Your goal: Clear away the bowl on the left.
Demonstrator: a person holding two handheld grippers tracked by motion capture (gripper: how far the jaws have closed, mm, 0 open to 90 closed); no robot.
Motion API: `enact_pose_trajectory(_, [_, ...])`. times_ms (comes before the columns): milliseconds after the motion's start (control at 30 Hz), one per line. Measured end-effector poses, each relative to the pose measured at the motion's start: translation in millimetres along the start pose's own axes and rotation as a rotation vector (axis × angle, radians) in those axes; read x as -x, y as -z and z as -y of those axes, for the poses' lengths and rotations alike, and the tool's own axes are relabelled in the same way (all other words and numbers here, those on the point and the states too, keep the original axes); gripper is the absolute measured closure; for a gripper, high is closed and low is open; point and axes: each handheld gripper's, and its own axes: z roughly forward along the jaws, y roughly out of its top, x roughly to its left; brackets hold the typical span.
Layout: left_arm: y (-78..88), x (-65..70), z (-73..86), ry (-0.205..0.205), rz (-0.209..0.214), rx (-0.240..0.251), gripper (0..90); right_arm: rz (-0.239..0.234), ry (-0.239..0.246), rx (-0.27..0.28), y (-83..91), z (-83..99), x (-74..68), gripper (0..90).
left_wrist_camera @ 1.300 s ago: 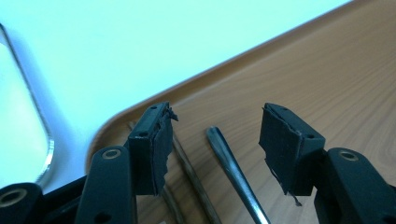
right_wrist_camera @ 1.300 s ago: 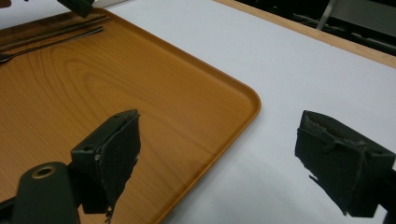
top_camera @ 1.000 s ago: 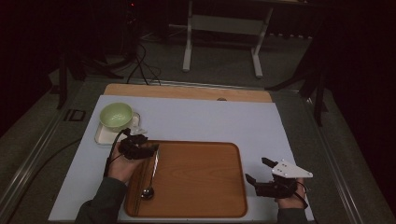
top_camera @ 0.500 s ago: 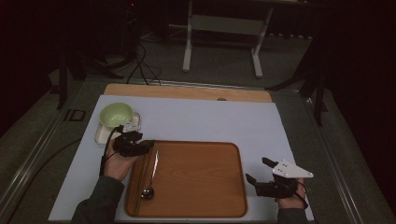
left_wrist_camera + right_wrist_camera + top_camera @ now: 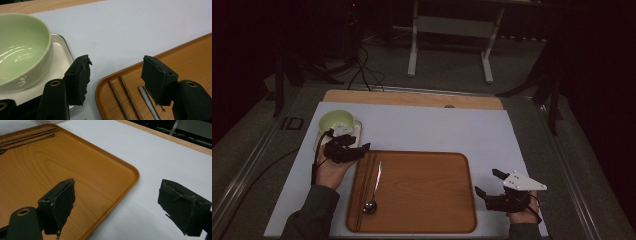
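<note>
Pale blue-white mat [image 5: 427, 131] covers most of the table, and the wooden tray [image 5: 422, 200] sits on it toward the near edge. Up at the tray's far left corner there's a light green bowl [image 5: 335, 121] resting on a small white dish [image 5: 61, 53], both off the tray on the mat.

Left gripper [image 5: 346, 150] hangs right over the tray's left rim, just beside the bowl. Its jaws have just been opening and now stand well apart with nothing between them; in the left gripper view you see bare mat and the tray corner through the gap. Right gripper [image 5: 493, 186] hovers over the tray's near right corner, jaws spread wide too, holding nothing.

On the tray, along its left side, lie a pair of dark chopsticks [image 5: 366, 180] and a metal spoon [image 5: 375, 187] right next to them, bowl end toward the person. The left gripper's right jaw sits just above the spoon's handle tip, not touching as far as I can see.
</note>
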Motion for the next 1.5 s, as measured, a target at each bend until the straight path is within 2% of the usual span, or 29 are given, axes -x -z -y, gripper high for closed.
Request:
enact_pose_trajectory(333, [7.1,-11.0,-6.8,0.004,-0.057,0.019,35.8,0.003,-0.003,0.004,1.5,0.3,0.3,13.8])
enact_pose_trajectory(733, [6.9,-26.8,-11.6,0.045,-0.134,0.021,26.9,0.004,-0.005,0.006,1.4,0.1,0.1,13.8])
enact_pose_trajectory(1033, [2.6,-41.5,-11.3,0.074,-0.174,0.016,22.1,0.0,0.001,0.005,-0.3,-1.3,-1.7,13.8])
enact_pose_trajectory(1167, [2.6,-53.3,-13.1,0.101,-0.206,0.03,22.4,0.0,0.001,0.006,-0.2,-1.2,-1.2,13.8])
enact_pose_trajectory(1433, [-4.9,-72.8,-14.2,0.151,-0.26,0.013,24.2,-0.002,0.0,0.006,-0.8,-1.3,-1.3,13.8])
enact_pose_trajectory(1500, [-8.7,-79.7,-12.6,0.177,-0.276,0.004,24.6,-0.002,-0.002,0.008,-0.3,-1.4,-1.1,13.8])
